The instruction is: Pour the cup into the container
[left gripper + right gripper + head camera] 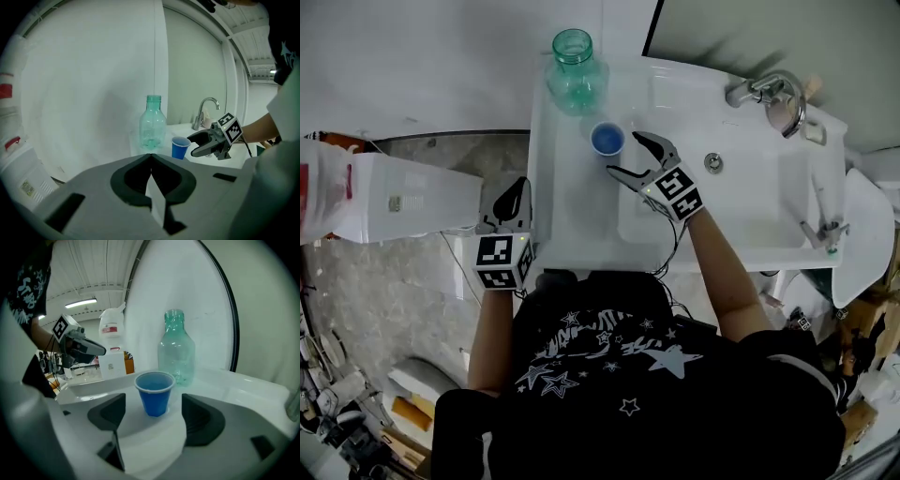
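Fig.: head view plus both gripper views. The blue cup (pixel 607 139) stands upright on the flat left ledge of the sink (pixel 581 220). An uncapped green-tinted bottle (pixel 575 70) stands just beside it at 11 o'clock. R gripper (pixel 624 152), at 4 o'clock of the cup: jaws spread wide, released, grasping nothing. The cup sits just ahead of the gap, clear of both pads. L gripper (pixel 514 192), at 7 o'clock and well apart, off the sink's left edge: jaws clenched together, empty. Tap (pixel 764 91) at 2 o'clock, sink's far right. White jug (pixel 394 197) at 9 o'clock, beyond L gripper.
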